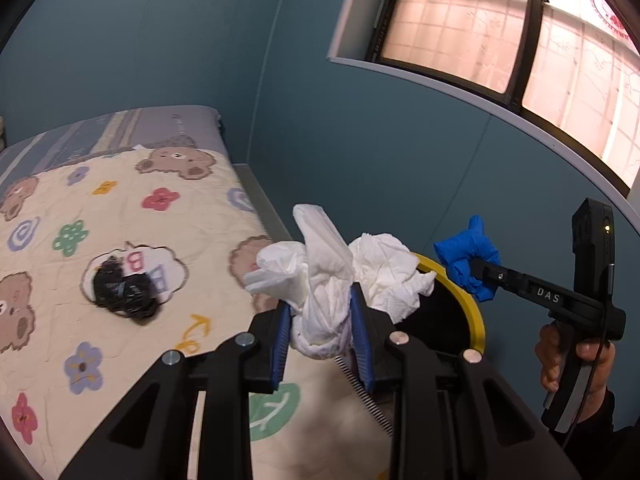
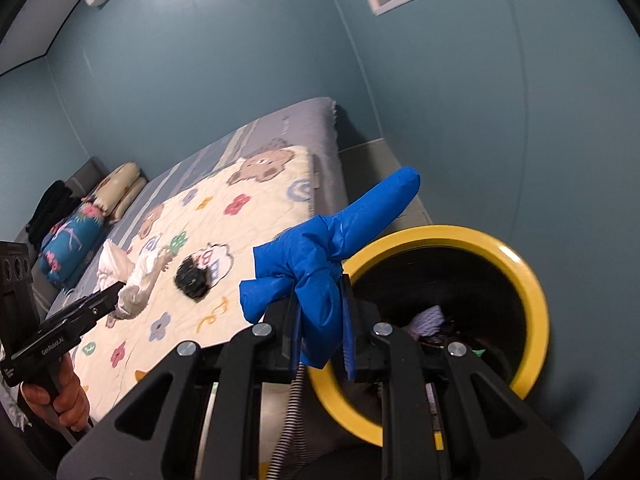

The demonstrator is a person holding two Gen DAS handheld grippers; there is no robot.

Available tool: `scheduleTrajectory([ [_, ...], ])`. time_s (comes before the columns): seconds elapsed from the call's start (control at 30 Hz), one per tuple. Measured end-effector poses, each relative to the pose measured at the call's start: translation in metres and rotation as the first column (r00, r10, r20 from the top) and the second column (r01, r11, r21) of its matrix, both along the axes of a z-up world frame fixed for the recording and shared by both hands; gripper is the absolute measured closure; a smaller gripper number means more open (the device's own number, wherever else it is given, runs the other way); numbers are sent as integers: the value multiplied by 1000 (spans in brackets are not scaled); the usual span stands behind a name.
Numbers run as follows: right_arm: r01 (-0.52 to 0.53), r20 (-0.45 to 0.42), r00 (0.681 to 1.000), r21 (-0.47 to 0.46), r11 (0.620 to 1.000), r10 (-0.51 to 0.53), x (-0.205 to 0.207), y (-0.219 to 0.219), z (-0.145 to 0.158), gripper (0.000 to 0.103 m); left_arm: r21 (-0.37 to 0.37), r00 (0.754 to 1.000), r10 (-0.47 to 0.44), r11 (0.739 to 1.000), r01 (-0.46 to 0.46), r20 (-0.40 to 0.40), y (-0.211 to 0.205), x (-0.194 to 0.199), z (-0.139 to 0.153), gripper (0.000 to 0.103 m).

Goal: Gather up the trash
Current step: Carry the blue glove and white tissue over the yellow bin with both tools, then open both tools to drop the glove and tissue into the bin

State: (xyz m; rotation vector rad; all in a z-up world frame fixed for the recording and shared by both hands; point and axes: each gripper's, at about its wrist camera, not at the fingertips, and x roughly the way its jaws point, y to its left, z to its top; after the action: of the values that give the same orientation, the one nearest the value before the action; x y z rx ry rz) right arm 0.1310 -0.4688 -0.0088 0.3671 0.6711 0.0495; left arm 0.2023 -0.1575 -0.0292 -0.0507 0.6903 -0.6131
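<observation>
- Left gripper [image 1: 320, 322]: fingers [image 1: 280, 332] pinched on a crumpled white tissue wad [image 1: 340, 276]; light, soft, compressible; held at its bunched waist, loose ends flaring above.
- Black crumpled scrap [image 1: 124, 290]: on the quilt [image 1: 60, 280], at nine o'clock of the tissue; looks light and crushable; take it across its middle.
- Right gripper [image 2: 322, 328]: closed on a blue wad [image 2: 320, 264], limp, at the bin's ten o'clock rim.
- Yellow-rimmed bin [image 2: 532, 280]: only the right wrist view shows rubbish inside; the left view alone shows the window [image 1: 500, 32].
</observation>
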Motion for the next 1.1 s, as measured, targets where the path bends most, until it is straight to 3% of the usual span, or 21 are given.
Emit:
scheduleTrajectory([
  [0.27,68,-12,998,19,998,-67,-1,-32,-10,87,-9,998,-42,999,41,-46,-41,16,-16,77],
  [0.77,189,-100,978,42,981,-185,25,-74,-58,86,53,985,-102,992,111,-138,-119,54,-68,76],
  [1.1,230,-112,967,8,973,-228,28,-77,-66,84,41,971,-126,990,137,-205,-139,69,-89,73],
])
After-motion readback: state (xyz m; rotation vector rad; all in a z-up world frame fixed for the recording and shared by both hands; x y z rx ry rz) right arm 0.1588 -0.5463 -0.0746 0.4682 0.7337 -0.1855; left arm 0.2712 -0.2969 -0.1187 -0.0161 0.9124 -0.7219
